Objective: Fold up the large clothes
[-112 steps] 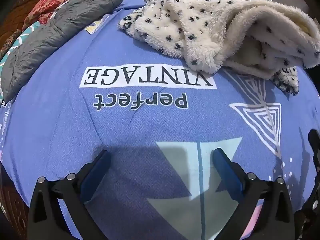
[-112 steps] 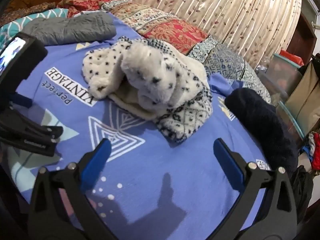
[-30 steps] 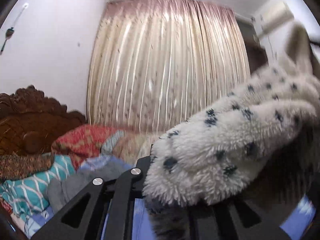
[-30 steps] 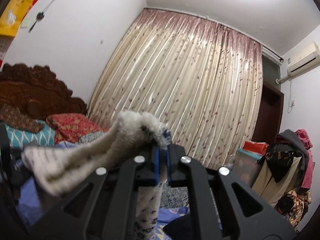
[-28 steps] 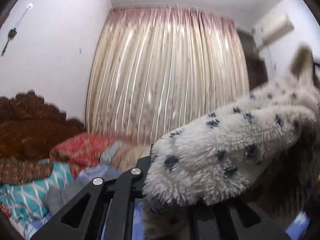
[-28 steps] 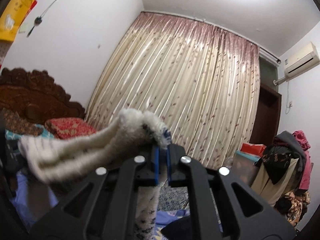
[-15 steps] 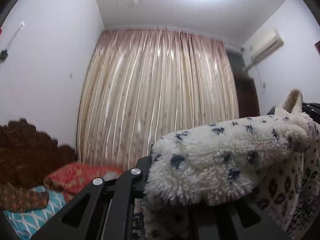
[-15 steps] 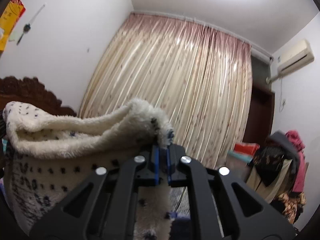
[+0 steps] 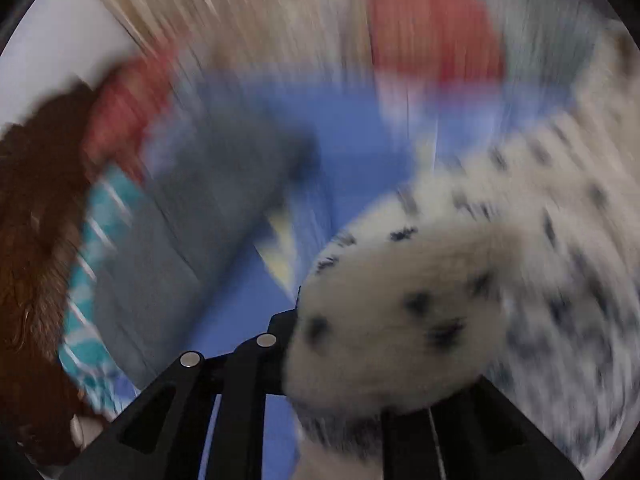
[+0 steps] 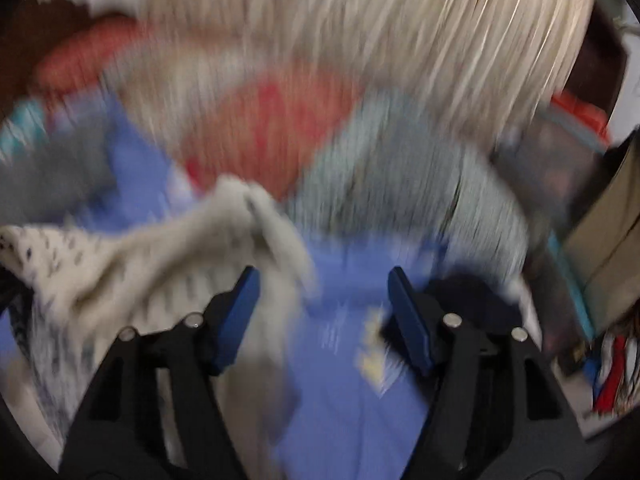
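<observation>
Right gripper (image 10: 322, 300): blue pads apart, jaws just opened, nothing pressed between | Left gripper (image 9: 340, 360): jaws narrow, just eased slightly, clamped on fluffy cream black-spotted fleece garment (image 9: 460, 280) | Garment: hangs over blue printed bedspread (image 10: 348, 380), one corner beside right gripper's left pad | Both views motion-blurred

You see a blurred blue printed bedsheet (image 10: 352, 384), pleated cream curtain (image 10: 400, 40), red patterned pillow (image 10: 264, 128) and grey folded garment (image 9: 208, 208).
</observation>
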The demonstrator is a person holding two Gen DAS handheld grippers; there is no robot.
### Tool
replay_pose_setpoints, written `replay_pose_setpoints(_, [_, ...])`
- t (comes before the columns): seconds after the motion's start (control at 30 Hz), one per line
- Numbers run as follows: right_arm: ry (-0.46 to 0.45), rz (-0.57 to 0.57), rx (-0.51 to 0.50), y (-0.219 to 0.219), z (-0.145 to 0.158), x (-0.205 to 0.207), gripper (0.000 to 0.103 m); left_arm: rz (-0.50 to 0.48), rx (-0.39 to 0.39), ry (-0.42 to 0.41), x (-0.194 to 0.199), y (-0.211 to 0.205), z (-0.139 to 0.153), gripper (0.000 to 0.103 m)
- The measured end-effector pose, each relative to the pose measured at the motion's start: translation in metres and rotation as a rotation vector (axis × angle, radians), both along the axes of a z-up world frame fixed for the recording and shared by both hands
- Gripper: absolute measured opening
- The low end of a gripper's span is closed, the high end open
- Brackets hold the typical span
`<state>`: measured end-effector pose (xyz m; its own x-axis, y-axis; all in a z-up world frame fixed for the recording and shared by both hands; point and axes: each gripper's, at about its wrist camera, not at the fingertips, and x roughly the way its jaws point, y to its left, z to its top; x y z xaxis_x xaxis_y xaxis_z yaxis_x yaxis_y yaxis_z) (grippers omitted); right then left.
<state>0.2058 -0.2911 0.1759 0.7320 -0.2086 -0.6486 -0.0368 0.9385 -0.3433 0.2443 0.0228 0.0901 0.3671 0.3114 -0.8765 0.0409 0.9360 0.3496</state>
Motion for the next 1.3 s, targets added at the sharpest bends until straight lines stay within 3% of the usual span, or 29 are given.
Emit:
replay_pose_setpoints(0.03, [0.049, -0.005, 0.015, -0.003, -0.028, -0.001, 0.063, 0.018, -0.004, 0.094, -0.003, 0.004, -0.037, 0.037])
replay_pose_setpoints(0.1, [0.123, 0.008, 0.143, -0.025, -0.073, -0.027, 0.065, -0.021, 0.008, 0.12, -0.017, -0.003, -0.066, 0.037])
replay_pose_setpoints(0.17, [0.149, 0.004, 0.251, -0.053, -0.098, -0.062, 0.082, -0.11, 0.098, 0.055, -0.033, -0.015, -0.071, 0.041])
replay_pose_setpoints(0.2, [0.15, 0.002, 0.276, -0.056, -0.108, -0.081, 0.086, -0.143, 0.112, 0.039, -0.04, -0.02, -0.069, 0.043])
replay_pose_setpoints(0.33, [0.243, -0.052, 0.392, -0.1, -0.151, -0.141, 0.089, -0.215, 0.099, 0.004, -0.061, -0.024, -0.057, 0.046])
replay_pose_setpoints(0.37, [0.322, -0.079, 0.452, -0.11, -0.169, -0.151, 0.076, -0.224, 0.088, 0.013, -0.062, -0.022, -0.058, 0.046])
replay_pose_setpoints(0.4, [0.395, -0.08, 0.493, -0.113, -0.181, -0.158, 0.056, -0.226, 0.077, 0.023, -0.053, -0.02, -0.064, 0.046])
replay_pose_setpoints(0.43, [0.427, -0.067, 0.528, -0.115, -0.186, -0.16, 0.017, -0.228, 0.053, 0.036, -0.056, -0.017, -0.059, 0.047])
replay_pose_setpoints(0.47, [0.406, -0.051, 0.54, -0.116, -0.178, -0.164, 0.002, -0.226, 0.027, 0.046, -0.053, -0.012, -0.053, 0.047])
replay_pose_setpoints(0.57, [0.258, -0.084, 0.277, -0.117, -0.13, -0.146, 0.002, -0.218, -0.07, 0.053, -0.057, 0.003, -0.03, 0.047])
replay_pose_setpoints(0.63, [0.09, -0.199, 0.021, -0.135, -0.087, -0.119, 0.005, -0.214, -0.133, 0.048, -0.067, 0.016, -0.02, 0.047])
replay_pose_setpoints(0.67, [0.014, -0.245, -0.118, -0.141, -0.07, -0.106, 0.02, -0.209, -0.158, 0.046, -0.072, 0.019, -0.016, 0.048])
replay_pose_setpoints(0.7, [-0.06, -0.301, -0.32, -0.145, -0.06, -0.088, 0.038, -0.2, -0.179, 0.047, -0.076, 0.024, -0.013, 0.051])
replay_pose_setpoints(0.73, [-0.083, -0.33, -0.433, -0.148, -0.058, -0.077, 0.074, -0.182, -0.2, 0.049, -0.08, 0.031, -0.012, 0.053])
replay_pose_setpoints(0.77, [-0.081, -0.346, -0.507, -0.151, -0.06, -0.067, 0.079, -0.165, -0.21, 0.053, -0.083, 0.037, -0.014, 0.056])
replay_pose_setpoints(0.8, [-0.053, -0.354, -0.492, -0.153, -0.063, -0.062, 0.079, -0.15, -0.206, 0.057, -0.085, 0.04, -0.017, 0.059])
replay_pose_setpoints(0.83, [-0.044, -0.346, -0.43, -0.15, -0.062, -0.062, 0.079, -0.138, -0.201, 0.061, -0.087, 0.044, -0.02, 0.061])
replay_pose_setpoints(1.0, [-0.001, -0.116, 0.113, -0.101, -0.07, -0.1, 0.079, -0.103, -0.207, 0.092, -0.091, 0.056, -0.039, 0.062])
replay_pose_setpoints(1.07, [0.112, 0.019, 0.45, -0.067, -0.079, -0.101, 0.078, -0.103, -0.209, 0.081, -0.091, 0.054, -0.039, 0.062])
replay_pose_setpoints(1.13, [0.241, 0.116, 0.682, -0.027, -0.093, -0.08, 0.075, -0.098, -0.228, 0.06, -0.092, 0.058, -0.036, 0.062])
replay_pose_setpoints(1.23, [0.417, 0.18, 0.815, 0.045, -0.126, -0.049, 0.073, -0.102, -0.279, 0.038, -0.101, 0.066, -0.03, 0.062])
replay_pose_setpoints(1.3, [0.559, 0.188, 0.899, 0.091, -0.155, -0.015, 0.05, -0.107, -0.304, 0.028, -0.114, 0.071, -0.025, 0.062])
